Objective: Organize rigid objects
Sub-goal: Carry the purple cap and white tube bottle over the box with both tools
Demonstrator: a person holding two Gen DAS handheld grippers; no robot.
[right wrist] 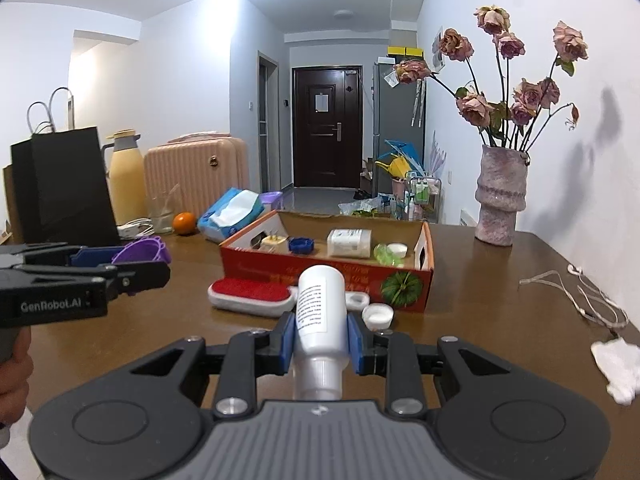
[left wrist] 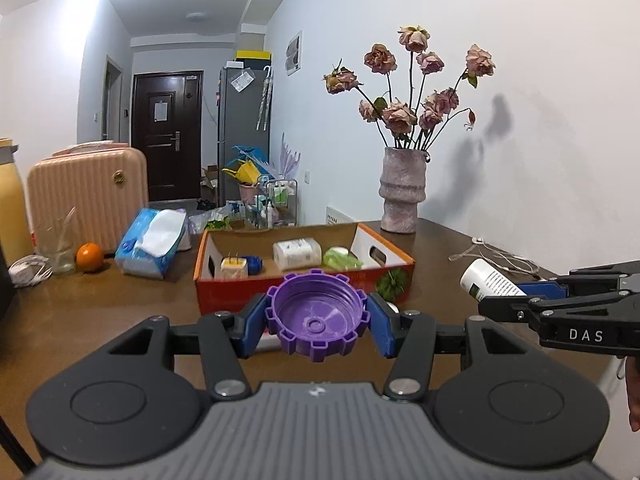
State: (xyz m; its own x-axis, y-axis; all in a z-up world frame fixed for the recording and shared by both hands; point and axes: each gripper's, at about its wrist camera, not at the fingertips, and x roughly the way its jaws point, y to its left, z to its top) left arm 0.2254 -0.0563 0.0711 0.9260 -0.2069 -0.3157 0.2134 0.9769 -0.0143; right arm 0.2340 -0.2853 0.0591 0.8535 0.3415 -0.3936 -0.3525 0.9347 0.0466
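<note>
My left gripper [left wrist: 316, 322] is clamped on a purple plastic cap [left wrist: 316, 316], its 2 blue pads pressing the notched, gear-like rim from either side. The cap faces me open side up, smooth and glossy inside with a small raised ring at its centre. It is held above the brown table [left wrist: 100, 320], just short of the near wall of the cardboard box [left wrist: 304, 292].

My right gripper [right wrist: 320, 340] grips a white bottle [right wrist: 320, 312], a smooth plastic cylinder with a printed label, its ribbed neck pointing back toward me and its flat base toward the box. The blue pads [right wrist: 285, 344] squeeze it near the shoulder.

The box is shallow, orange-red outside with a printed green squash, plain brown inside, and has cut-out handles in its end walls. Inside I can see a white plug [right wrist: 273, 245], a blue cap [right wrist: 301, 245], a squat white jar [right wrist: 349, 243], a crinkled green item [right wrist: 385, 255] and a small white lid [right wrist: 397, 248].

On the table in front of the box lie a red-bristled brush in a white frame [right wrist: 250, 294] and 2 round white lids [right wrist: 377, 315]. The polished tabletop is bare between the box and the textured pink vase [right wrist: 500, 200], and to the right lies a loose cord [right wrist: 580, 292] and crumpled tissue [right wrist: 618, 368] near the edge.
</note>
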